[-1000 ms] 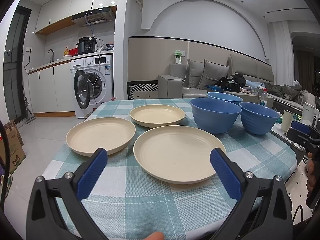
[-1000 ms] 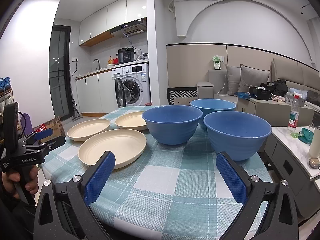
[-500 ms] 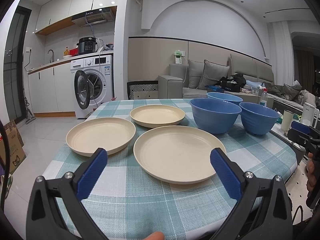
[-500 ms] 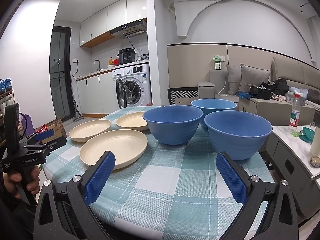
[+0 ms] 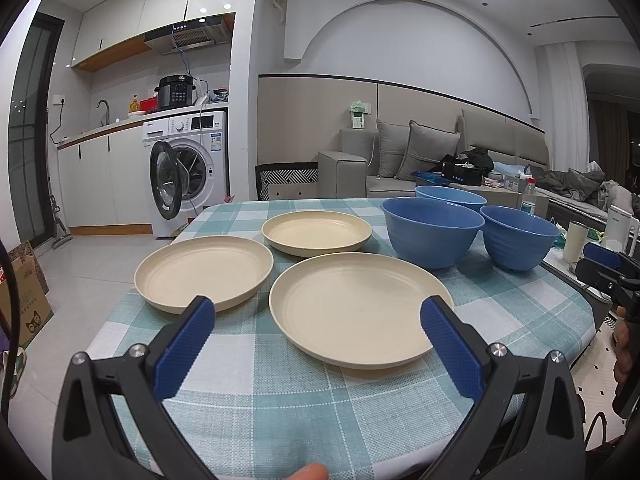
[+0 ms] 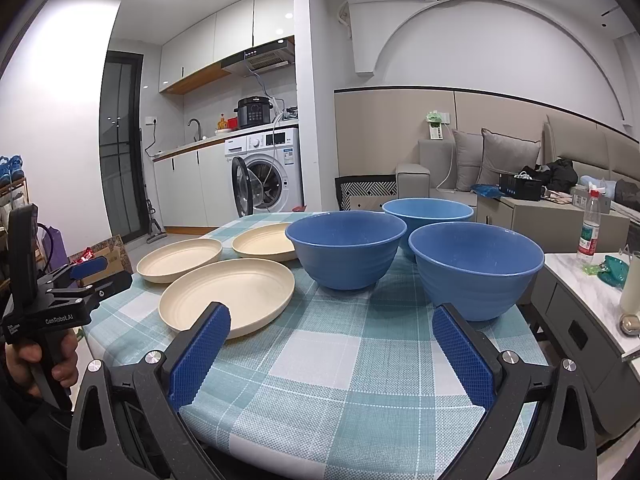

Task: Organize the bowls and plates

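Three cream plates lie on a teal checked tablecloth (image 5: 280,412): a near plate (image 5: 360,310), a left plate (image 5: 204,272) and a far plate (image 5: 316,233). Three blue bowls stand to their right: a middle bowl (image 6: 346,250), a near right bowl (image 6: 474,268) and a far bowl (image 6: 428,210). My left gripper (image 5: 318,334) hangs open over the near table edge, in front of the near plate. My right gripper (image 6: 330,344) is open too, short of the bowls, holding nothing.
A washing machine (image 5: 188,172) with its door open stands beyond the table on the left. A sofa (image 5: 440,156) sits behind. A side counter (image 6: 592,292) with a bottle (image 6: 588,236) is to the right. Cardboard boxes (image 5: 24,292) stand on the floor.
The right wrist view has shifted slightly, with the bowls a little closer. The left gripper has stayed still.
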Tool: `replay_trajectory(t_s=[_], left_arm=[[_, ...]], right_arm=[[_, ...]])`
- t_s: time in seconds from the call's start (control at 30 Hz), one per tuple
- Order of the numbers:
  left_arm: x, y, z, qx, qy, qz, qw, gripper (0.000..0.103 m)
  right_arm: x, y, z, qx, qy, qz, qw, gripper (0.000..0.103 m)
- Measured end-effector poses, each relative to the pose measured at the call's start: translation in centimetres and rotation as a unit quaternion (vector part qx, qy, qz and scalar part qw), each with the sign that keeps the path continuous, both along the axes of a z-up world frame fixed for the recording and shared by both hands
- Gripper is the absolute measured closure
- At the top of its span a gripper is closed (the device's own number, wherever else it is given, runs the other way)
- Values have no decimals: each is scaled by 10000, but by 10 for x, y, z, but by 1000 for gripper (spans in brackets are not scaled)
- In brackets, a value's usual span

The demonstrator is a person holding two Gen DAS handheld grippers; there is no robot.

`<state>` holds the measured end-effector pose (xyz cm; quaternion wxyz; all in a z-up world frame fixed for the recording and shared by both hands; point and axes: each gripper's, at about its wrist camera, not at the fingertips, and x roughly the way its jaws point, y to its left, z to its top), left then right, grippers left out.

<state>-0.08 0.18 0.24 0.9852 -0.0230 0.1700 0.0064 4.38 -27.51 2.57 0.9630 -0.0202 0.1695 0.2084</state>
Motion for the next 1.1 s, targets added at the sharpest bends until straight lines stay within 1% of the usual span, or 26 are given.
replay_trajectory(t_s=[0.47, 0.73, 0.93, 1.1], left_arm=[[2, 1, -2, -31, 7, 44, 10000, 0], [3, 5, -5, -85, 13, 97, 9999, 0], [3, 7, -5, -84, 10, 82, 9999, 0], [1, 6, -1, -11, -22, 101, 9999, 0]], right_arm=[[-1, -2, 2, -11, -41, 16, 10000, 0], [0, -2, 5, 11, -115, 134, 9998, 0], [-2, -3, 8, 93, -134, 164, 9997, 0], [-3, -4, 13, 124, -196, 193, 9995, 0]])
